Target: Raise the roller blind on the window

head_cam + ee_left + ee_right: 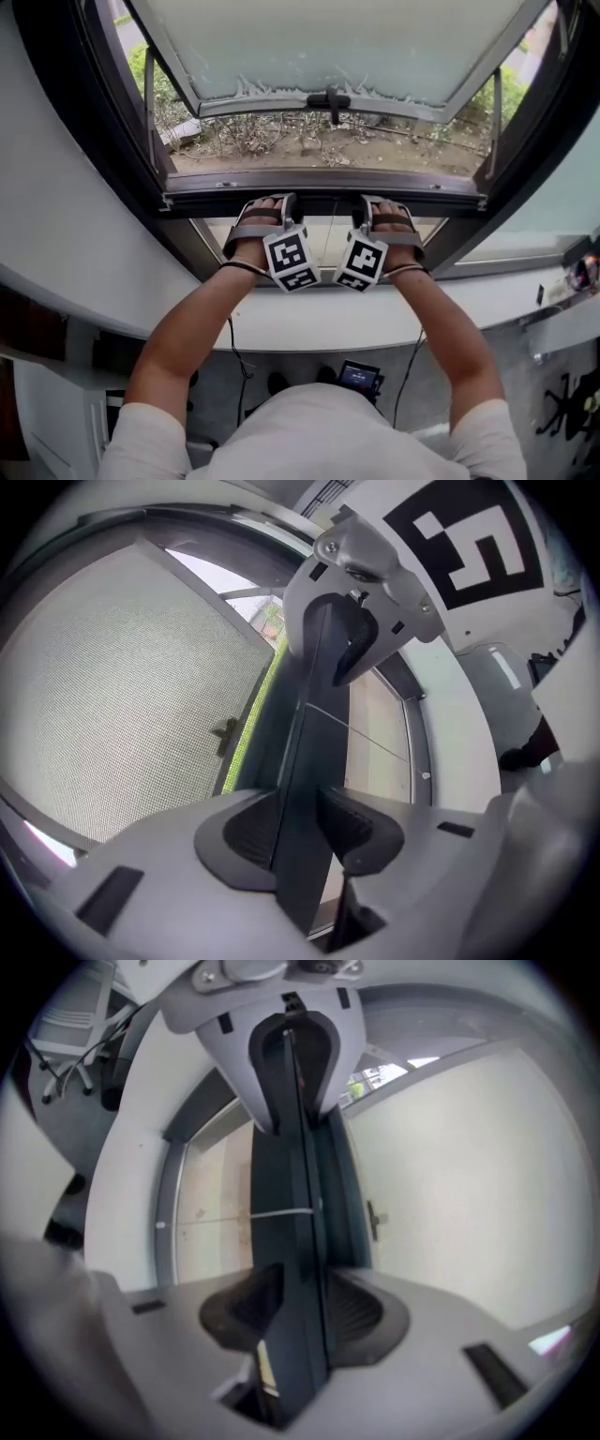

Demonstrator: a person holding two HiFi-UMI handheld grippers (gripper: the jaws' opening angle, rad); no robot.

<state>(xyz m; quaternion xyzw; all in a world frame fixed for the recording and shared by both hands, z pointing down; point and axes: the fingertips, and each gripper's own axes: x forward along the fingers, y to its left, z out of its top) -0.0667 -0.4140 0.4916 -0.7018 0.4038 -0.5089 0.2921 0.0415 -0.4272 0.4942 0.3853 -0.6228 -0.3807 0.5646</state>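
The left gripper (286, 202) and the right gripper (362, 202) are both clamped, side by side, on a dark bar (441, 201) spanning the window, apparently the roller blind's bottom rail; it sits low, not far above the white sill (309, 323), with a beige sheet (314, 242) beneath it; the frosted sash (328, 47) above stands open; the grip looks made, the lift seems still ahead.
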